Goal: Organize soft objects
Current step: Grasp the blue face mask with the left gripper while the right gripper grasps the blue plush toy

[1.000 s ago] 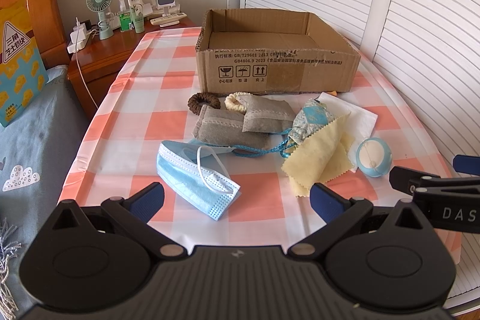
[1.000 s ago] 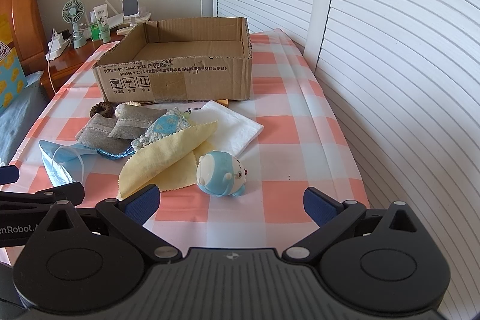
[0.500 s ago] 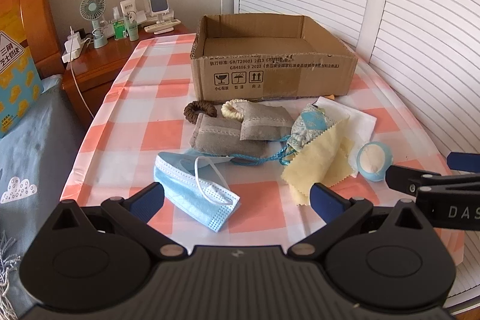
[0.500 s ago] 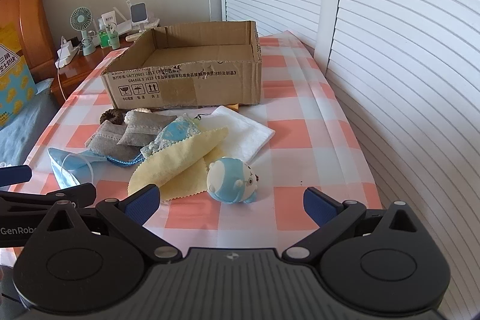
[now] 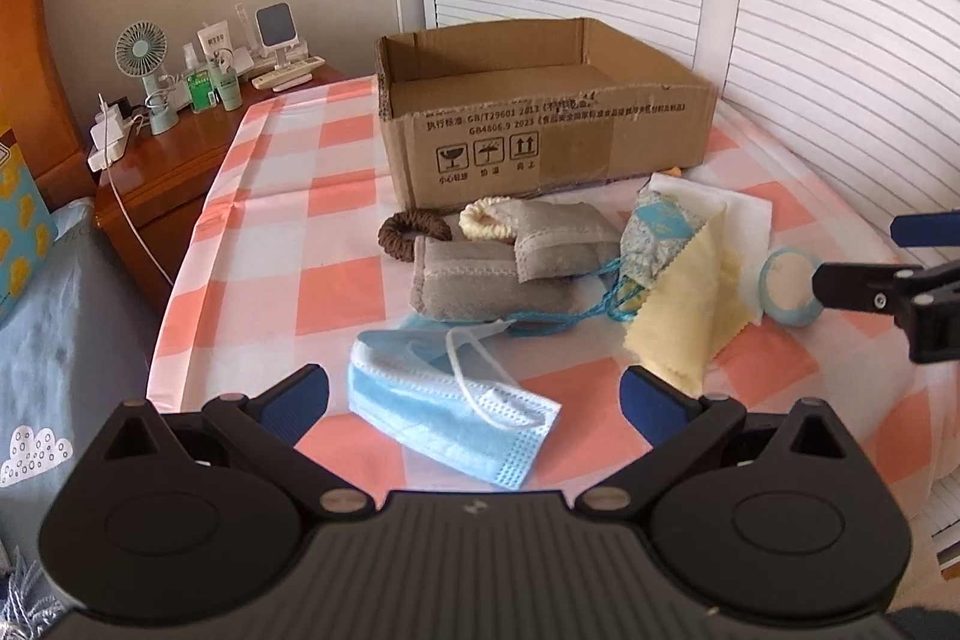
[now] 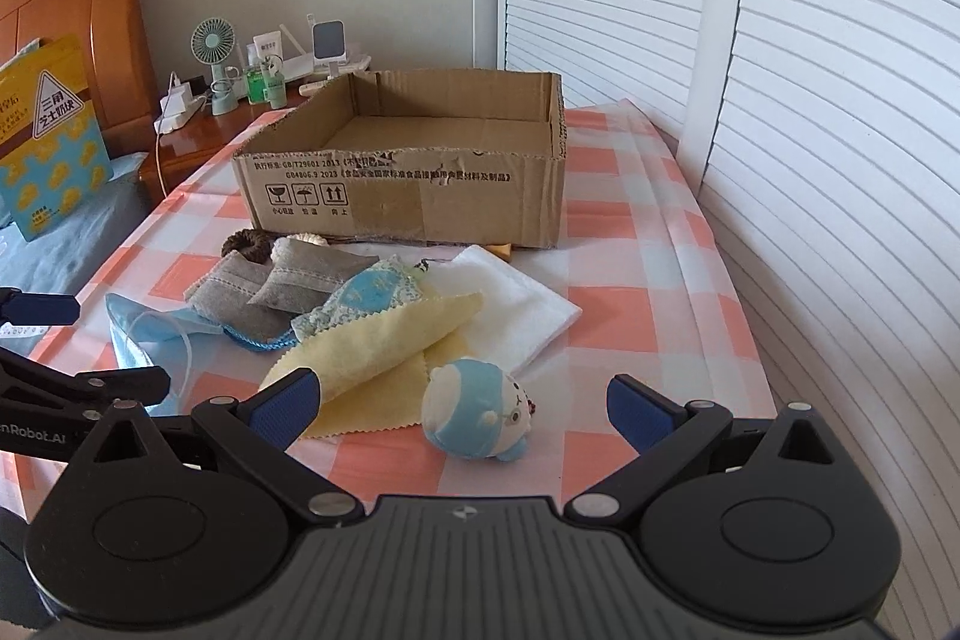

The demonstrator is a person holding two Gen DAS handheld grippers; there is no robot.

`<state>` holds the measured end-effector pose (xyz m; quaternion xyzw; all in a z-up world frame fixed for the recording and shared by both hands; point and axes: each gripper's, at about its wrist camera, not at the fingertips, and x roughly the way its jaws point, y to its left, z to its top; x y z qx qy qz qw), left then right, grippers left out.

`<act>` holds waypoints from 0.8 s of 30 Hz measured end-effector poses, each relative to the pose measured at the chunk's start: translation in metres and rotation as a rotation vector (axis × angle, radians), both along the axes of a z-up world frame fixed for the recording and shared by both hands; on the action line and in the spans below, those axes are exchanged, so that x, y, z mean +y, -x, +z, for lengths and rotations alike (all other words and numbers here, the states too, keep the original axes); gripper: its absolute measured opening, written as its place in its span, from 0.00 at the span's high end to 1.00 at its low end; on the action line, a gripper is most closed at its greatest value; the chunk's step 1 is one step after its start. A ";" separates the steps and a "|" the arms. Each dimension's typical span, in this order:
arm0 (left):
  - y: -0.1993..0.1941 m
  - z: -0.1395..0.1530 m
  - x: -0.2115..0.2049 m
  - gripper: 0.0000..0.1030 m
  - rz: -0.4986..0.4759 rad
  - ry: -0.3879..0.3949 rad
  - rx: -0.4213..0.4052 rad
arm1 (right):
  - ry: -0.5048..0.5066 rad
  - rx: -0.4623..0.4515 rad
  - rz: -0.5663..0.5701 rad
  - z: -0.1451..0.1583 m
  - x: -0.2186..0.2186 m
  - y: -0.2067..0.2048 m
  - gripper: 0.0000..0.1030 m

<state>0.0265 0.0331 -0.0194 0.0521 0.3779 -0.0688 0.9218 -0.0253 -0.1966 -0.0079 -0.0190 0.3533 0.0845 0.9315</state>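
Soft items lay in a loose heap on the checked tablecloth [image 5: 270,232], just in front of the box [image 6: 420,196], which looked empty, so sorting had not begun by my read. Mask [image 5: 444,406]: pleated blue, thin, white ear loops, nearest the left gripper [image 5: 474,394]. 2 grey pouches [image 5: 510,268] were stacked, felt-like, with a cream scrunchie [image 5: 483,223] and a brown scrunchie [image 5: 411,235] touching them at the back. Blue-print sachet [image 6: 372,295] with a teal cord lay partly under a folded yellow cloth [image 6: 384,352] with zigzag edges; the white cloth [image 6: 516,310] lay flat beneath and beside it. Plush toy [image 6: 474,418]: round, blue and white, near the right gripper [image 6: 462,406], apart from the yellow cloth's edge.

Both grippers hovered wide open, holding nothing. Left lined up on the mask, right on the toy.

Step judged: approach for first picks. Next move likely needs the right gripper to drop around the toy and close gently, as it should squash. The mask is flat and limp, so the left would need to pinch a raised fold or loop.
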 end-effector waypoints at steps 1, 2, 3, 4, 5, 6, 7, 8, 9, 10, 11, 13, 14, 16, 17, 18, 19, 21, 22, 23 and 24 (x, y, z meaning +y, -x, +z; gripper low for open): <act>-0.001 -0.004 0.004 0.01 -0.004 0.000 0.012 | 0.004 0.007 0.002 -0.004 -0.001 -0.001 0.00; -0.001 -0.009 0.007 0.01 -0.005 0.002 0.024 | 0.008 0.016 0.007 -0.008 -0.002 -0.003 0.00; -0.002 -0.014 0.011 0.01 -0.003 0.003 0.037 | 0.012 0.026 0.011 -0.011 -0.002 -0.005 0.00; -0.003 -0.018 0.015 0.01 0.000 0.005 0.050 | 0.016 0.036 0.014 -0.015 -0.003 -0.006 0.00; -0.003 -0.023 0.018 0.01 -0.001 0.008 0.062 | 0.020 0.046 0.019 -0.019 -0.004 -0.007 0.00; -0.003 -0.027 0.021 0.01 -0.005 0.010 0.073 | 0.025 0.053 0.023 -0.023 -0.005 -0.008 0.00; -0.004 -0.031 0.023 0.01 -0.012 0.010 0.085 | 0.031 0.063 0.029 -0.026 -0.006 -0.009 0.00; -0.003 -0.034 0.023 0.01 -0.022 0.011 0.094 | 0.033 0.073 0.031 -0.030 -0.007 -0.010 0.00; -0.003 -0.037 0.024 0.01 -0.034 0.011 0.101 | 0.034 0.081 0.032 -0.033 -0.009 -0.010 0.00; -0.003 -0.039 0.025 0.01 -0.045 0.009 0.106 | 0.035 0.093 0.030 -0.037 -0.011 -0.011 0.00; -0.003 -0.042 0.024 0.00 -0.054 0.002 0.114 | 0.037 0.102 0.028 -0.040 -0.012 -0.012 0.00; -0.004 -0.045 0.027 0.00 -0.066 0.020 0.111 | 0.037 0.113 0.024 -0.046 -0.015 -0.013 0.00; -0.005 -0.047 0.029 0.00 -0.070 0.038 0.117 | 0.035 0.119 0.023 -0.048 -0.016 -0.014 0.00; -0.006 -0.048 0.035 0.00 -0.068 0.069 0.109 | 0.029 0.123 0.019 -0.053 -0.018 -0.016 0.00; -0.008 -0.050 0.035 0.00 -0.071 0.057 0.102 | 0.031 0.119 0.018 -0.054 -0.018 -0.016 0.00; -0.008 -0.050 0.036 0.00 -0.082 0.053 0.096 | 0.041 0.113 0.019 -0.055 -0.017 -0.017 0.00; -0.008 -0.050 0.036 0.00 -0.092 0.055 0.091 | 0.056 0.110 0.021 -0.056 -0.015 -0.018 0.00; -0.008 -0.051 0.038 0.00 -0.117 0.055 0.082 | 0.070 0.102 0.023 -0.058 -0.014 -0.020 0.00; -0.010 -0.050 0.039 0.00 -0.131 0.053 0.084 | 0.069 0.099 0.022 -0.058 -0.013 -0.021 0.00; -0.012 -0.049 0.039 0.00 -0.143 0.048 0.088 | 0.068 0.094 0.021 -0.059 -0.013 -0.021 0.00; -0.013 -0.048 0.039 0.01 -0.155 0.039 0.089 | 0.070 0.089 0.021 -0.059 -0.014 -0.022 0.00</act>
